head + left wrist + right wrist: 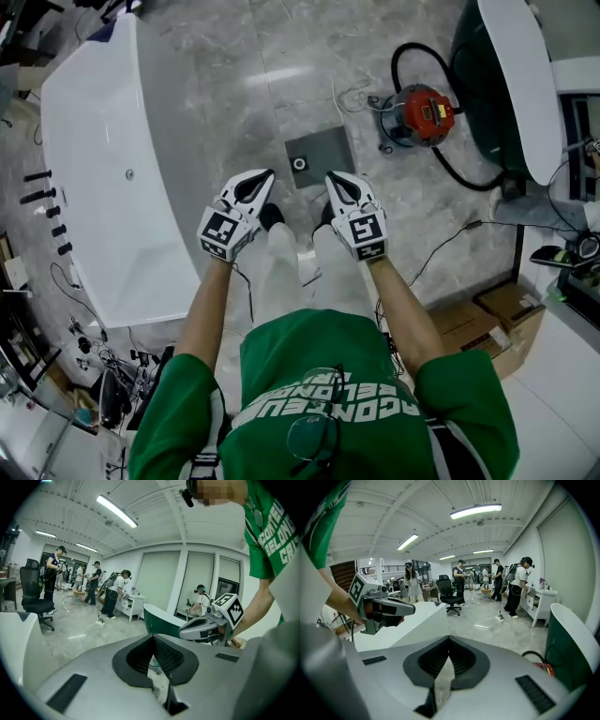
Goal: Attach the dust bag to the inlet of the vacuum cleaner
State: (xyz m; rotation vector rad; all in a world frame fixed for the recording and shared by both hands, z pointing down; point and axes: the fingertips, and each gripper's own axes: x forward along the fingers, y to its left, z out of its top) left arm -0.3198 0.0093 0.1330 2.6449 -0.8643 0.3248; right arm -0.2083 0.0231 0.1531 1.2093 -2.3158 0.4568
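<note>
Dust bag (320, 157), apparently the flat grey square on the floor (234, 84), lies just ahead of the shut, empty left hand-held gripper (262, 179) and right hand-held gripper (336, 179), nearer the right one.

Grey marble floor (234, 84), white tub (103, 187), ceiling strip lights (476, 511).

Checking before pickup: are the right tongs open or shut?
Shut: the white-and-black right tongs close tip to tip, nothing held between them.
</note>
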